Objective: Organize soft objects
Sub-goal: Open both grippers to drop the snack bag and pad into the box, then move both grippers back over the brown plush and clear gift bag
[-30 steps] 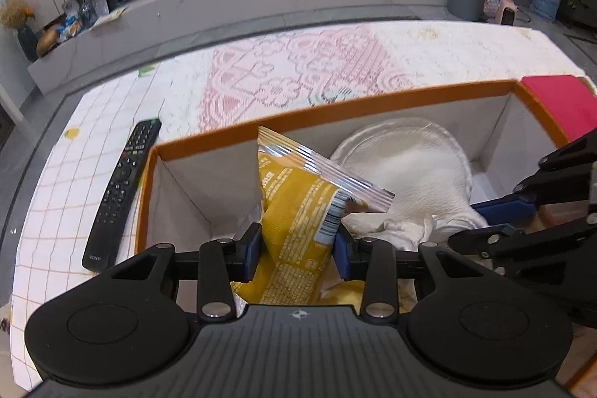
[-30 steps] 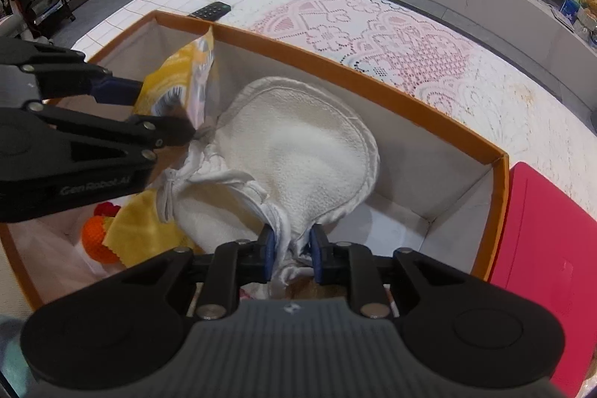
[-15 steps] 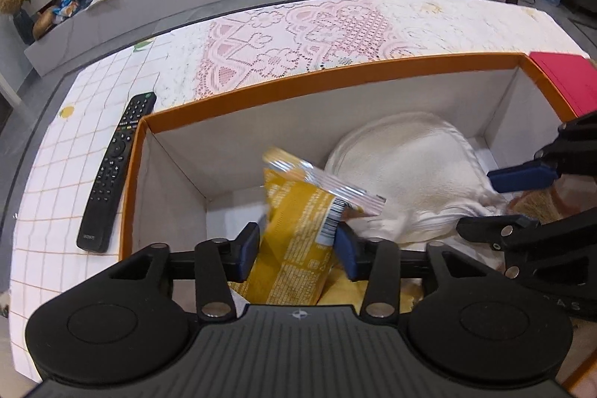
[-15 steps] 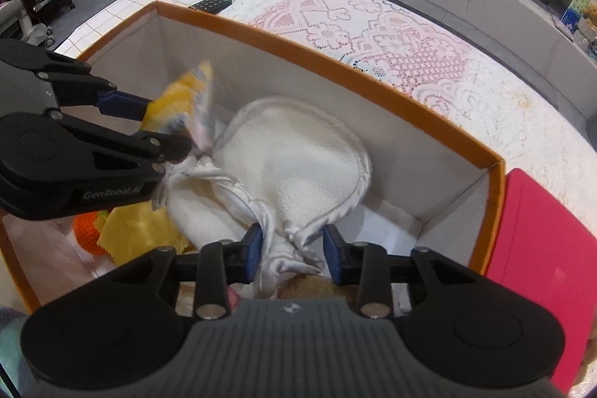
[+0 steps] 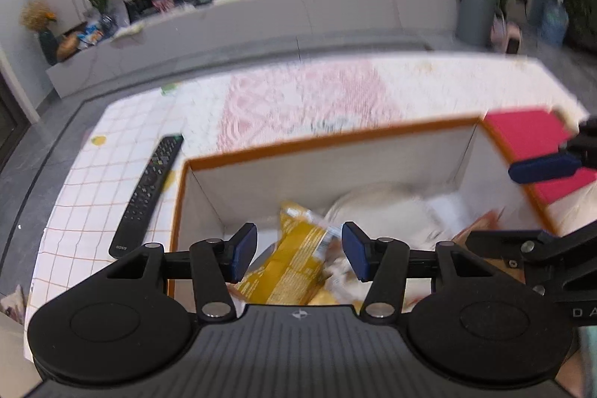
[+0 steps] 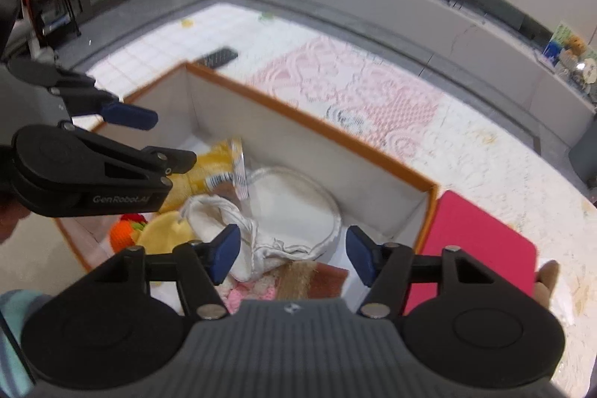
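An orange-rimmed storage box (image 5: pixel 335 138) (image 6: pixel 309 122) holds a yellow snack bag (image 5: pixel 294 260) (image 6: pixel 212 170), a white round cloth (image 5: pixel 388 211) (image 6: pixel 291 211), a yellow soft piece (image 6: pixel 168 232) and an orange knitted toy (image 6: pixel 125 234). My left gripper (image 5: pixel 300 254) is open above the snack bag, which lies loose in the box. My right gripper (image 6: pixel 289 258) is open above the white cloth, holding nothing. Both views are blurred.
A black remote (image 5: pixel 149 193) (image 6: pixel 220 56) lies on the checked mat left of the box. A red flat lid (image 5: pixel 533 144) (image 6: pixel 474 248) lies at the box's right side. Pink lace cloth (image 5: pixel 298 103) covers the table beyond.
Both grippers opened wide and rose away from the box. The snack bag and the white cloth were let go and dropped into the box.
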